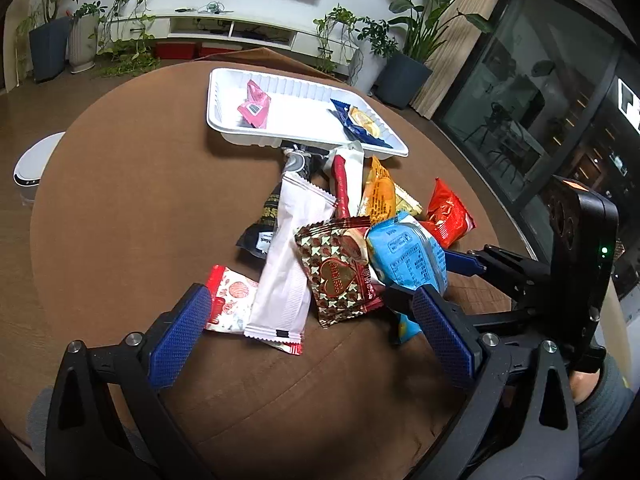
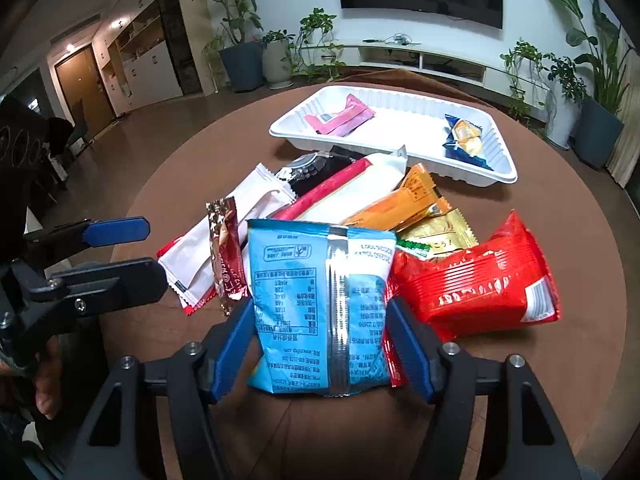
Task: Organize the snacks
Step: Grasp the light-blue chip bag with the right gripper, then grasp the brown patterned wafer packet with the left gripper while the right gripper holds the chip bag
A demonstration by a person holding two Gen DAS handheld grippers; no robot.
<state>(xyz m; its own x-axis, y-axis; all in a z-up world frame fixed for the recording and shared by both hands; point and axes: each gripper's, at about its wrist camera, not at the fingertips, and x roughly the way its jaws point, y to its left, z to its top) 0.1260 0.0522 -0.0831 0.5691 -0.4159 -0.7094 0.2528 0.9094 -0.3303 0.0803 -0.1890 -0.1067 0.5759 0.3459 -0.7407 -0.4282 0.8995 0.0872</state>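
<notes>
Right hand-held gripper (image 2: 320, 344) around one blue packet (image 2: 320, 312); two packets in tray (image 2: 400, 148).

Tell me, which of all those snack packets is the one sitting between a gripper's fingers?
The light blue packet, printed back facing the camera, sits between the right gripper fingers. Every other packet lies loose in the pile or in the white tray.

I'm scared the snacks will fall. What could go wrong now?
The right gripper pinches only the blue packet's lower end, so the packet might slip when lifted. The red bag and brown heart packet touch it and may get dragged along. The white tray lies beyond the pile, so carrying low could knock other snacks.
</notes>
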